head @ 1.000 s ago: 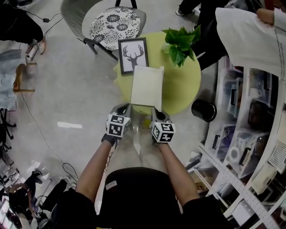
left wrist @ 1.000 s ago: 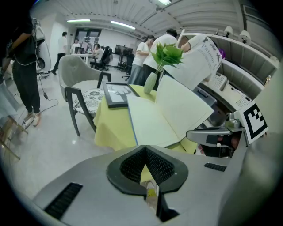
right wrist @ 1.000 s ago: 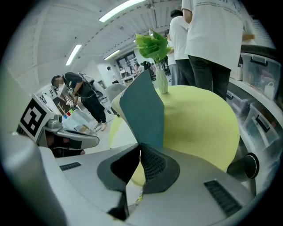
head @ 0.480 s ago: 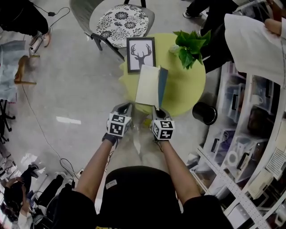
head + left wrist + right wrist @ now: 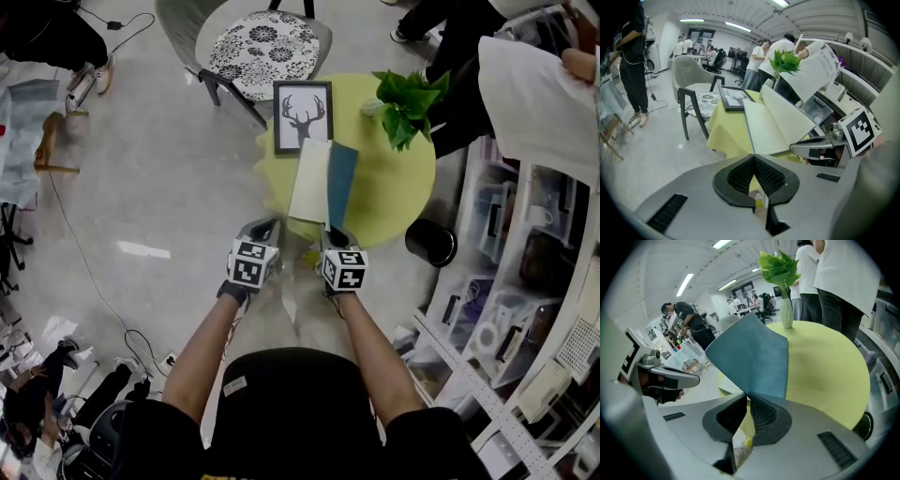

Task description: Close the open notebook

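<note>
Notebook (image 5: 309, 183) lies on the round yellow table (image 5: 394, 202) in the upper middle of the head view, below a deer frame (image 5: 302, 117) and left of a plant (image 5: 408, 103). A second ago both cream pages lay flat and open. Half a second ago the right half stood on edge. Now it leans past upright toward the left half, so its blue cover (image 5: 342, 183) faces the camera, while the left page is still flat on the table.

In the right gripper view the cover (image 5: 754, 359) rises as a tilted blue sheet, filling the middle of the frame. Its lower corner runs down into the jaws of the right gripper (image 5: 746, 397), which pinch it there. Those jaws are nearly together and have just eased a shade wider, with the corner still between them. In the head view this gripper (image 5: 330, 230) sits at the near edge of the table, right at the notebook's lower right corner.

The left gripper (image 5: 753, 157) has its jaws together on nothing and hangs just short of the near left corner, apart from the pages.

By my reading the closing is well past halfway: the cover needs only to come down onto the left page and be let go.
</note>
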`<action>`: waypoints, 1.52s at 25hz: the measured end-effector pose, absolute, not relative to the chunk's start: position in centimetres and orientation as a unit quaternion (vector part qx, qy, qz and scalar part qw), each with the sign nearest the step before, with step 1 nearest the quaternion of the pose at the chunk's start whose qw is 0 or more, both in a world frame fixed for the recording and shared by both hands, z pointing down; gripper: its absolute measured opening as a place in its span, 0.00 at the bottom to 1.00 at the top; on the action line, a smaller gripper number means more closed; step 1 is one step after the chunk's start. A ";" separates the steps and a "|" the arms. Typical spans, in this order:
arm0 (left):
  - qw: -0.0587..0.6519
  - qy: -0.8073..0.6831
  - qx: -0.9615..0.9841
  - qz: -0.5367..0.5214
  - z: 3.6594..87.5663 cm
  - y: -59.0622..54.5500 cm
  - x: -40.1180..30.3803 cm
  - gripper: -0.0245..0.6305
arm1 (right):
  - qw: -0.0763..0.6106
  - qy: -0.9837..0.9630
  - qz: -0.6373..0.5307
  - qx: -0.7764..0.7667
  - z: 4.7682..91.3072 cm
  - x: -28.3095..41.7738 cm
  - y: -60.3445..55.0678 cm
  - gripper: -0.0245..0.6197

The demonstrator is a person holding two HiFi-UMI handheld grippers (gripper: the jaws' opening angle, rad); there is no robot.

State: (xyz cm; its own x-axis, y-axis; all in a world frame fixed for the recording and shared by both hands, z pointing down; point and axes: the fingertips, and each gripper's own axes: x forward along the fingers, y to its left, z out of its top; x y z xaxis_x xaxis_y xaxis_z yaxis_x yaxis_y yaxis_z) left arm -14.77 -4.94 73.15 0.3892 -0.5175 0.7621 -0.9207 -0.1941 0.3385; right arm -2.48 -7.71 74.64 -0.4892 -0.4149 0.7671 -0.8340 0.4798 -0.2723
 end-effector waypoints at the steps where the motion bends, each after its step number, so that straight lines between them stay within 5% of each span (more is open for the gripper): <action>1: 0.401 -0.492 0.731 0.251 73.1 -4.9 -14.7 0.07 | 0.318 -0.800 0.330 0.388 74.6 -2.5 -7.7 0.08; 15: 0.373 -0.479 0.757 0.241 66.6 -4.2 -14.7 0.07 | 0.303 -0.819 0.323 0.365 69.5 -2.9 -7.1 0.26; 19: 0.353 -0.478 0.770 0.232 61.7 -3.7 -14.5 0.07 | 0.273 -0.836 0.298 0.372 63.8 -2.0 -7.1 0.23; 25: 0.294 -0.471 0.796 0.240 55.7 -5.2 -14.2 0.07 | 0.203 -0.846 0.254 0.423 55.6 0.1 -8.5 0.04; 38: 0.201 -0.443 0.851 0.199 45.5 -8.4 -13.5 0.06 | 0.111 -0.833 0.218 0.496 46.1 2.6 -8.1 0.04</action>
State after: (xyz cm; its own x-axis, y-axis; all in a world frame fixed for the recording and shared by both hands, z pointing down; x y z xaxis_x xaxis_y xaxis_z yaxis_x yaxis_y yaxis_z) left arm -13.47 -8.41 45.52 0.5285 -0.6735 0.5168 -0.8336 -0.5270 0.1657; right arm 2.62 -8.14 46.13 -0.4826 -0.7787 0.4008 -0.8753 0.4126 -0.2522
